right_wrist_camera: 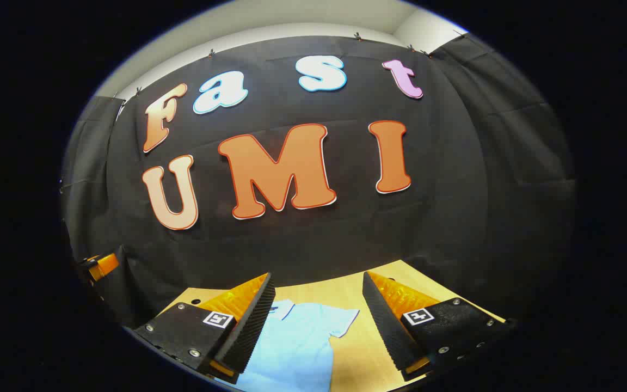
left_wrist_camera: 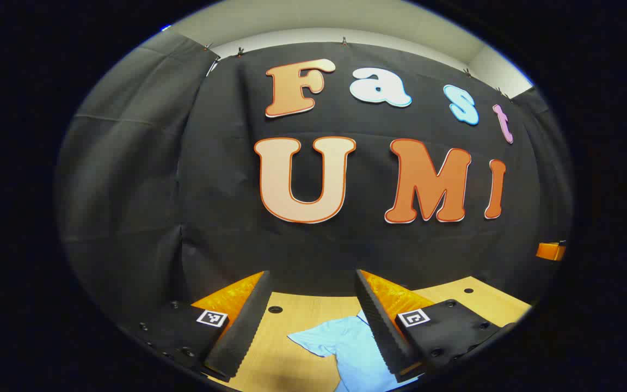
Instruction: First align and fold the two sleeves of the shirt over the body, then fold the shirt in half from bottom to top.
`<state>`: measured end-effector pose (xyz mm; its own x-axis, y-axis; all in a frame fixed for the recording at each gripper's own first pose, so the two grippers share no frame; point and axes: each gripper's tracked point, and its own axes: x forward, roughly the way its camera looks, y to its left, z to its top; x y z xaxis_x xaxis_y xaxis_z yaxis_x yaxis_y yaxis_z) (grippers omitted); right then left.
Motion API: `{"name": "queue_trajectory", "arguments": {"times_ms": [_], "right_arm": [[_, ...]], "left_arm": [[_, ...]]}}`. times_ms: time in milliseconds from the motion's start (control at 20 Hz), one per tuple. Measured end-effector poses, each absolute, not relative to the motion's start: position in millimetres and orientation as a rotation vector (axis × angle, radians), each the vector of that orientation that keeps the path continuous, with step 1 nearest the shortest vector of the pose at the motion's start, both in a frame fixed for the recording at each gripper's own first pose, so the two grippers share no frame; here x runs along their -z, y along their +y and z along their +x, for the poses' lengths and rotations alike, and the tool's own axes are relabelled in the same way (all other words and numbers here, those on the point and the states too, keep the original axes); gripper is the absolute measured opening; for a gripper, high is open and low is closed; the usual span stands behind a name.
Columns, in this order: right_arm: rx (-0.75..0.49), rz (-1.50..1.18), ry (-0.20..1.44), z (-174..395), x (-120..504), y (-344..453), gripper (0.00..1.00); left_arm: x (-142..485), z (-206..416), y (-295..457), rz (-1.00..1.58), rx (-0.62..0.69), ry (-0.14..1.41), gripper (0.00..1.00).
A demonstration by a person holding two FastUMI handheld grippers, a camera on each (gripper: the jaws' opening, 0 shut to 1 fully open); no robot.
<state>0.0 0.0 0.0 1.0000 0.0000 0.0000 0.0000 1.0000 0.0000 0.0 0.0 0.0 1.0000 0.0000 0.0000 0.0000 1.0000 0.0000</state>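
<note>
Lying flat, soft shirt point(right_wrist_camera: 297, 340), wooden table point(right_wrist_camera: 368, 305)

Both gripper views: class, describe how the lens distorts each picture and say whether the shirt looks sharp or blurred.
Left gripper view: fisheye bends the table edge into a curve; the shirt is sharp, evenly lit, with no glare. Right gripper view: same curving; shirt sharp, both sets of jaws wide apart.

We see a black cloth wall point(left_wrist_camera: 226, 179) enclosing the booth on three sides, hung by small clips point(left_wrist_camera: 344, 41) along its top edge and creased in vertical folds at the corners. Above it we note a pale wall and ceiling band point(right_wrist_camera: 292, 24). Below stands a light wooden table point(left_wrist_camera: 313, 313) with dark round holes point(left_wrist_camera: 275, 309).
</note>
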Motion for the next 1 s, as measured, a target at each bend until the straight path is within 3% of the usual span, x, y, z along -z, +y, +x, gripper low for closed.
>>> {"name": "queue_trajectory", "arguments": {"times_ms": [500,1000], "right_arm": [[-0.046,-0.123,0.099,94.1,-4.7,7.3,0.97],[0.043,-0.148,0.321,149.0,64.8,-4.5,0.98]], "left_arm": [[-10.0,79.3,-1.5,-0.034,-0.083,0.018,0.98],[16.6,146.4,-4.1,0.024,-0.026,0.063,0.98]]}}
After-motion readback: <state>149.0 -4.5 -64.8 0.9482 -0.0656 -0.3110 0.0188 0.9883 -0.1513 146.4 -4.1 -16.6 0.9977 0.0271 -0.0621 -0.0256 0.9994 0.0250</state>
